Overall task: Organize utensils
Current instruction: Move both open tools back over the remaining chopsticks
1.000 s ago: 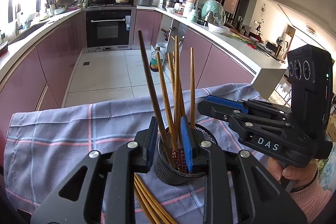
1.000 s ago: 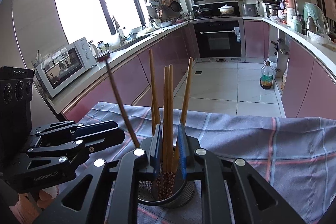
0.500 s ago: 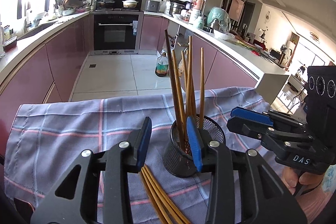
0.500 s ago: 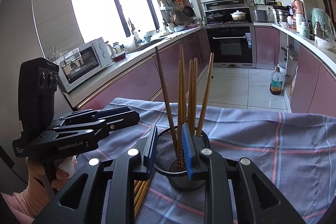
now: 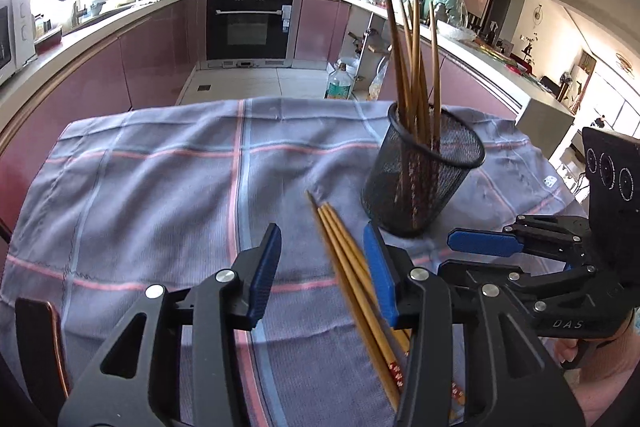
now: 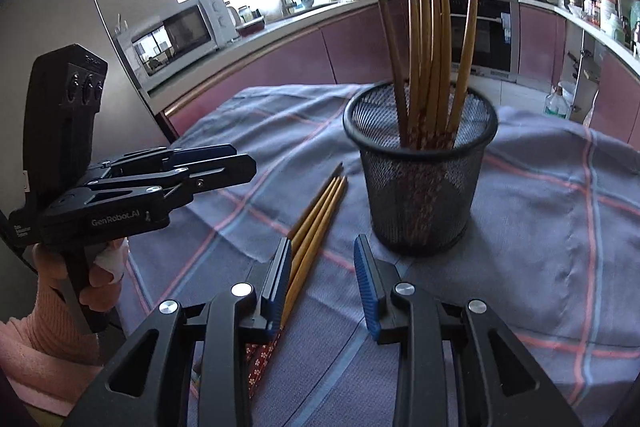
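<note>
Black wire-mesh cup (image 5: 424, 179), round and upright on wrinkled plaid cloth (image 5: 160, 179), bristling with slim wooden chopsticks (image 6: 428, 39). Three or four loose chopsticks (image 5: 352, 267) (exact count unclear under the fingers) flat on cloth beside the cup. Left gripper (image 5: 326, 273) and right gripper (image 6: 322, 285) both opening, gripping nothing.

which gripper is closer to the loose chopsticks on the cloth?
Left. The left gripper straddles the loose chopsticks, jaws opening; the right gripper sits just beside them, also opening.
</note>
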Action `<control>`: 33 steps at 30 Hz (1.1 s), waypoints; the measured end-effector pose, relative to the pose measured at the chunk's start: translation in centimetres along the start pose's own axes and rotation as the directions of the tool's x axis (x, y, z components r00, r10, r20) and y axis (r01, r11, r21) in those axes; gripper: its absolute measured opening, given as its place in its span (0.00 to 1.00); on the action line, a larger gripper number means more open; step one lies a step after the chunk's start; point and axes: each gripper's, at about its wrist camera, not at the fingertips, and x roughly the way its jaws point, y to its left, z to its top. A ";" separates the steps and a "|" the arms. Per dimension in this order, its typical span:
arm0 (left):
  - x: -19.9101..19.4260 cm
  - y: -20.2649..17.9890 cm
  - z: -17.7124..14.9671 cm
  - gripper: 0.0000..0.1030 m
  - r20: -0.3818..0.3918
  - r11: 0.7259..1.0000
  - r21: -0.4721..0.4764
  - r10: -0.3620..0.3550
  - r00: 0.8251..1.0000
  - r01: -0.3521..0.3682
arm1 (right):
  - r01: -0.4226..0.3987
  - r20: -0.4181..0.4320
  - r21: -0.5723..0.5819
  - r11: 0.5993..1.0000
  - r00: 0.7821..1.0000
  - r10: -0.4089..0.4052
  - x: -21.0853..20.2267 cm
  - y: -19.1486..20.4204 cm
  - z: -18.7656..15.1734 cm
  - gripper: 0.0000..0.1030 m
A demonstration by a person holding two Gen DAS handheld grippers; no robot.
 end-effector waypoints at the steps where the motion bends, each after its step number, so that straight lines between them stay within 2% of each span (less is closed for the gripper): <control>1: 0.3 0.2 -0.6 0.41 -0.013 1.000 -0.004 0.000 1.000 0.000 | -0.002 -0.015 0.001 1.000 1.000 0.002 0.5 0.1 -0.2 0.29; 9: 1.6 0.8 -3.3 0.41 -0.062 1.000 -0.027 0.009 0.998 -0.010 | 0.011 -0.068 0.000 1.000 0.998 -0.011 2.7 1.2 -1.2 0.29; 33: 2.9 -0.7 -4.4 0.41 -0.099 1.000 -0.001 0.014 0.995 -0.014 | 0.062 -0.090 -0.021 0.998 0.994 -0.064 3.7 1.5 -1.7 0.29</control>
